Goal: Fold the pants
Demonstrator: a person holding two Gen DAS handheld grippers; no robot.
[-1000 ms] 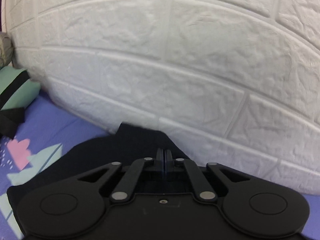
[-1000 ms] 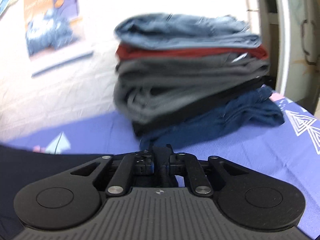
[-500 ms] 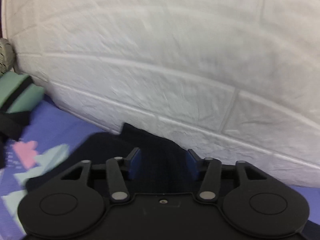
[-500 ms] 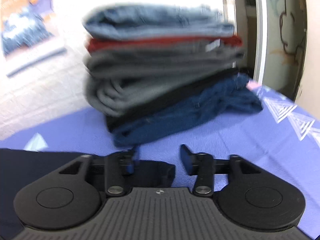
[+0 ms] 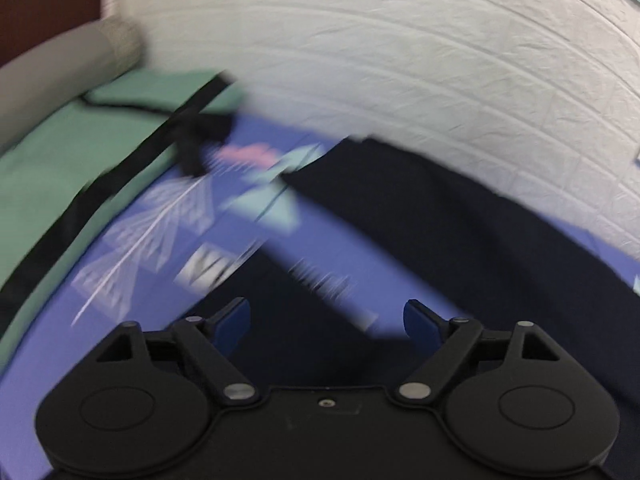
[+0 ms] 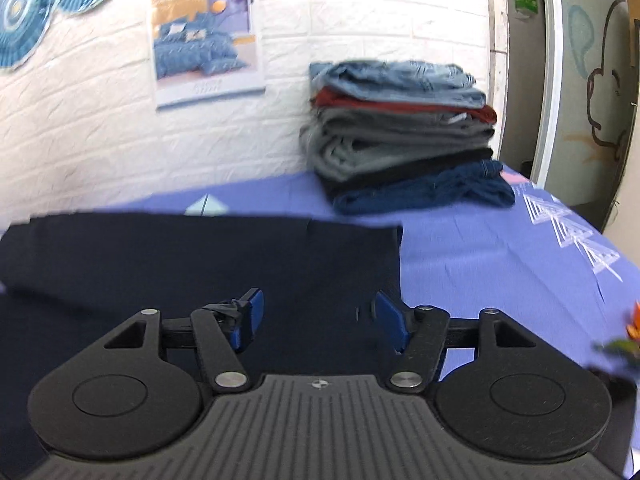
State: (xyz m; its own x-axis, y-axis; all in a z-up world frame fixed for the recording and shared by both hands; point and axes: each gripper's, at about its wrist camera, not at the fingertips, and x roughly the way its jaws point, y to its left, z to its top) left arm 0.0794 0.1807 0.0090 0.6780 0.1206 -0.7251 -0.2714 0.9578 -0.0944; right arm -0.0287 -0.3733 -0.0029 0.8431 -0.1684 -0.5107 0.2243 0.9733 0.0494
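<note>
- Between folds, by the look of it: dark pants (image 6: 192, 264) lying flat on the purple patterned sheet (image 6: 500, 248), filling the lower left of the right wrist view, straight edge ending right of centre.
- Same pants (image 5: 460, 232) in the left wrist view, running from upper centre down to the lower right, along the foot of the white brick wall (image 5: 400, 60).
- Left gripper (image 5: 326, 320) released, jaws just opened wide, nothing between them but cloth lying below.
- Right gripper (image 6: 316, 320) likewise spread, jaws just opened, no cloth pinched.
- Next, probably: fresh hold on an edge or corner at each end, then lifting across for another fold.
- Stack of folded clothes (image 6: 404, 140) at upper right, well apart from the pants.
- Left view smeared by motion; green cloth (image 5: 72, 160) at left hard to identify; near part of the pants hidden behind both gripper bodies; fold count not readable.
</note>
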